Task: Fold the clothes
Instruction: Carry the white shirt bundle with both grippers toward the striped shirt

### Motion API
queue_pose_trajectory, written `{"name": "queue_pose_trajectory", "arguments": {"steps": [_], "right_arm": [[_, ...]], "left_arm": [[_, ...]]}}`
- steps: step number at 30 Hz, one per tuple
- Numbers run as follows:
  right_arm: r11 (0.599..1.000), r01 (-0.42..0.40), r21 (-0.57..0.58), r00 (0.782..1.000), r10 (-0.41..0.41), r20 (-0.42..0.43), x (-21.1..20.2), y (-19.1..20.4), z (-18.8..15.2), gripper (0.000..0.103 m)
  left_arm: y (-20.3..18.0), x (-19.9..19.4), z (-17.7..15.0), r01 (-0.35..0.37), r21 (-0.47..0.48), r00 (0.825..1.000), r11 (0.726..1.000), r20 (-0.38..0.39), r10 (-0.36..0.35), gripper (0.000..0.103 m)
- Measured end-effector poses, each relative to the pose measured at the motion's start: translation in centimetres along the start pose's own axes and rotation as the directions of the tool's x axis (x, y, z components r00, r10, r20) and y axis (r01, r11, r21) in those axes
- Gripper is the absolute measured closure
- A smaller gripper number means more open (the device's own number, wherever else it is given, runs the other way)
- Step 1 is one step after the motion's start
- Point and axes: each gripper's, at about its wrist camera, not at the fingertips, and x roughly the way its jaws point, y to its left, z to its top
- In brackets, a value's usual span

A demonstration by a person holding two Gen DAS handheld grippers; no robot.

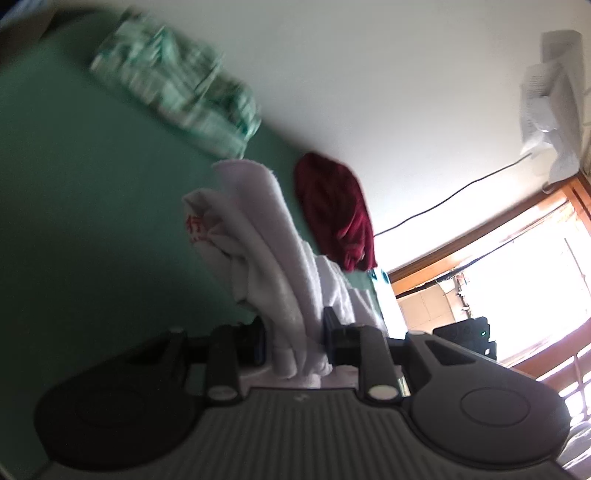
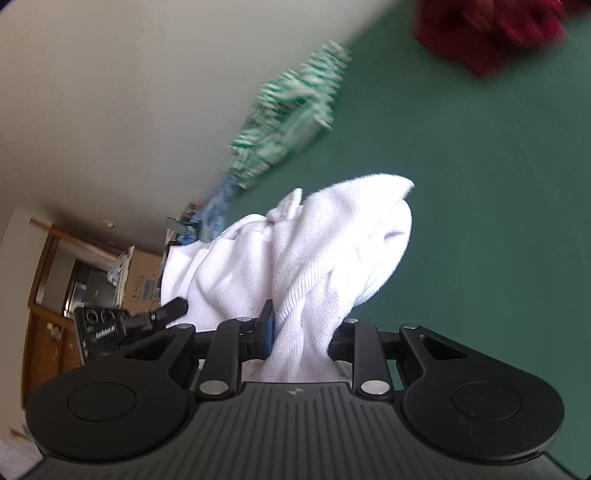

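My left gripper (image 1: 295, 338) is shut on a bunched white garment (image 1: 258, 240) with red print on it. The cloth stands up from between the fingers. My right gripper (image 2: 303, 332) is shut on the same white garment (image 2: 325, 251), which bulges out ahead of the fingers and hides their tips. Both views are tilted, and the garment is held above a green surface (image 2: 498, 221). The other gripper (image 2: 122, 326) shows at the left of the right wrist view, close to the cloth.
A green-and-white patterned garment (image 1: 177, 88) (image 2: 288, 114) and a dark red garment (image 1: 336, 210) (image 2: 491, 33) lie on the green surface (image 1: 74, 203) near the white wall. A window (image 1: 517, 280) and wooden furniture (image 2: 51, 295) are beyond.
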Motion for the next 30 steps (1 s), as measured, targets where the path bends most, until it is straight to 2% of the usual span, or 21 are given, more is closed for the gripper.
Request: {"name": "queue_pose_trajectory", "arguments": {"steps": [4, 7, 11, 14, 17, 20, 22, 23, 26, 30], "right_arm": [[0.993, -0.042, -0.107, 0.997, 0.048, 0.060, 0.8, 3.6, 6.2, 0.079], [0.978, -0.040, -0.203, 0.990, 0.066, 0.123, 3.2, 6.5, 11.2, 0.079], [0.964, -0.013, -0.264, 0.976, 0.070, 0.205, 8.5, 8.3, 17.0, 0.078], [0.965, 0.002, -0.261, 0.970, 0.062, 0.236, 13.5, 7.5, 19.5, 0.078], [0.974, 0.025, -0.227, 0.968, 0.033, 0.248, 18.6, 5.6, 20.7, 0.078], [0.979, 0.083, -0.185, 0.969, -0.036, 0.243, 22.7, 2.9, 21.4, 0.078], [0.979, 0.122, -0.162, 0.967, -0.081, 0.240, 24.3, 1.5, 21.4, 0.077], [0.983, 0.114, -0.147, 0.967, -0.076, 0.244, 24.3, 1.0, 21.4, 0.076], [0.990, 0.096, -0.107, 0.965, -0.066, 0.253, 24.2, -0.2, 21.6, 0.075], [0.989, 0.104, -0.102, 0.969, -0.078, 0.234, 23.4, -0.4, 22.2, 0.071]], "left_arm": [[-2.1, -0.7, 6.9, -0.015, 0.103, 0.999, 0.995, 0.047, 0.010, 0.079], [-2.8, -0.7, 13.2, -0.054, 0.213, 0.995, 0.976, 0.090, 0.035, 0.077], [0.4, 0.9, 20.5, -0.094, 0.238, 0.991, 0.967, 0.118, 0.067, 0.076], [4.5, 2.3, 24.5, -0.118, 0.210, 0.988, 0.970, 0.124, 0.094, 0.076], [9.3, 4.3, 27.2, -0.144, 0.155, 0.986, 0.977, 0.103, 0.129, 0.075], [13.7, 6.8, 28.4, -0.209, 0.128, 0.978, 0.969, 0.053, 0.204, 0.075], [16.6, 8.0, 28.3, -0.224, 0.093, 0.974, 0.970, 0.022, 0.223, 0.061], [17.8, 8.1, 28.3, -0.208, 0.067, 0.978, 0.976, 0.017, 0.207, 0.040], [19.3, 7.3, 28.2, -0.130, 0.041, 0.991, 0.991, 0.023, 0.129, 0.039], [19.2, 6.7, 27.6, -0.112, 0.086, 0.994, 0.990, 0.007, 0.112, 0.036]]}}
